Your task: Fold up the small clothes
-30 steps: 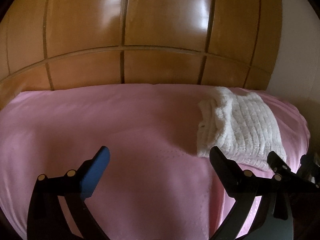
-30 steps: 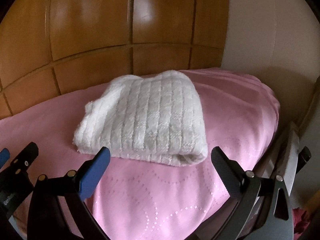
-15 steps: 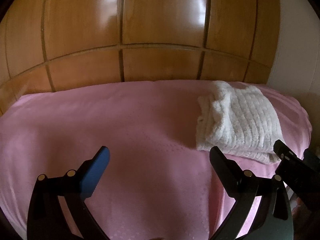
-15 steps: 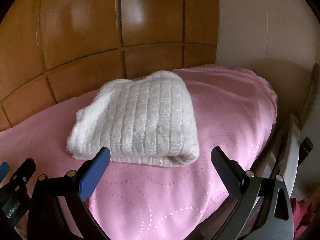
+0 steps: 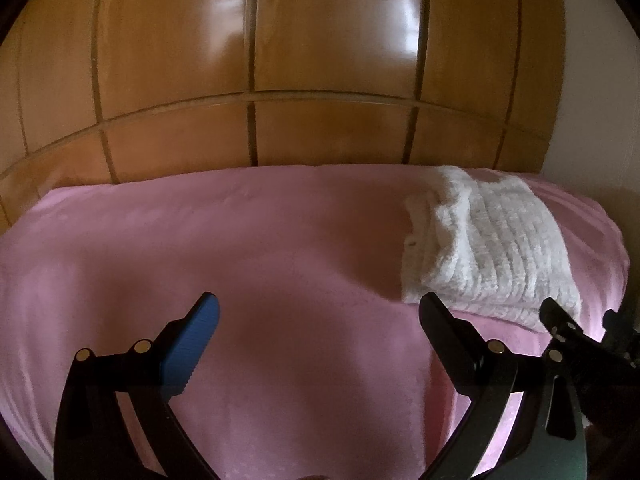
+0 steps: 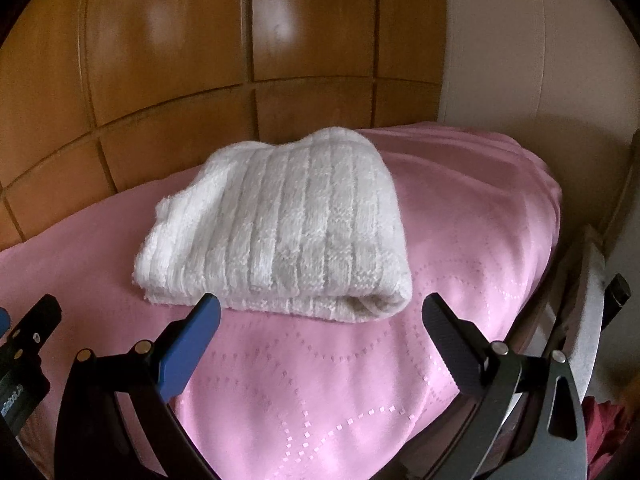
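Knitted white garment (image 5: 486, 248), folded into a thick rectangle, lies at the right end of the bed (image 5: 240, 260) in my left wrist view, close to the headboard-side edge and the right corner. My left tool (image 5: 318, 314) hangs over bare pink cover with its two fingers spread wide and nothing between them. I judge it is kept clear because the fold looks finished and no cloth needs pinning. Part of my right tool (image 5: 580, 332) pokes in at the lower right, just beside the garment's near edge. Behind the bed stands the wooden headboard (image 5: 320, 80).

From my right wrist view the garment (image 6: 280, 232) sits squarely ahead, its rolled fold facing me and its loose layers stacked on the left. My right tool (image 6: 320, 316) is spread apart too, empty, with its blue finger right at the near edge; whether it touches the knit I cannot tell. I read that placing as a check on a tidy stack. I see no basket, box or drawer here, so the garment rests only on the bed.
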Demonstrator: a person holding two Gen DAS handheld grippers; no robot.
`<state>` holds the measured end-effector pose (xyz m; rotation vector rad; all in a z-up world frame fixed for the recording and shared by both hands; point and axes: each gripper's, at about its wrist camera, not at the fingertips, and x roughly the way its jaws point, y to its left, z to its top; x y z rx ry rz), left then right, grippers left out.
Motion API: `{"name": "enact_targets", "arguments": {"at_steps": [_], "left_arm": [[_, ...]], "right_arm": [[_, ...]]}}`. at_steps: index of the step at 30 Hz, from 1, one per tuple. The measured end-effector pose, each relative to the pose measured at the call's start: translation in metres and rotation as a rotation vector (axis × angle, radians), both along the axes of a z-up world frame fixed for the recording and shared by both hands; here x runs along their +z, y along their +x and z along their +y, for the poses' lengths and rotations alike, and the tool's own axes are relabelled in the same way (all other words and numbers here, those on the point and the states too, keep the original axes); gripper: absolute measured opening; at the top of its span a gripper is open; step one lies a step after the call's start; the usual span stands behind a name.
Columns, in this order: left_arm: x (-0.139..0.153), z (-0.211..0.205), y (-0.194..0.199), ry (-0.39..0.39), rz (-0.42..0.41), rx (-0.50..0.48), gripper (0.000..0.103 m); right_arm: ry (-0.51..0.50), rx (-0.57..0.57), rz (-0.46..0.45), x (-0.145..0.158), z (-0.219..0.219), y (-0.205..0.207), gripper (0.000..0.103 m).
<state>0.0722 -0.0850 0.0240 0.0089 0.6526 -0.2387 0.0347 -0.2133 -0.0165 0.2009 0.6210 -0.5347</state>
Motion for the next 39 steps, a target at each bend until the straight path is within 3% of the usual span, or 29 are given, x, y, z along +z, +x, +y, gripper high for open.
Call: {"name": "enact_targets", "arguments": {"at_steps": [27,39], "left_arm": [[0.002,0.0,-0.003,-0.02,-0.006,-0.002,0.099],[-0.013,0.0,0.008,-0.018,0.065,0.022,0.099]], "right_arm": [[0.003,0.013,0.01,-0.004,-0.001,0.004,0.101],[0.031,0.004,-0.038,0.0,-0.008,0.0,0.101]]}}
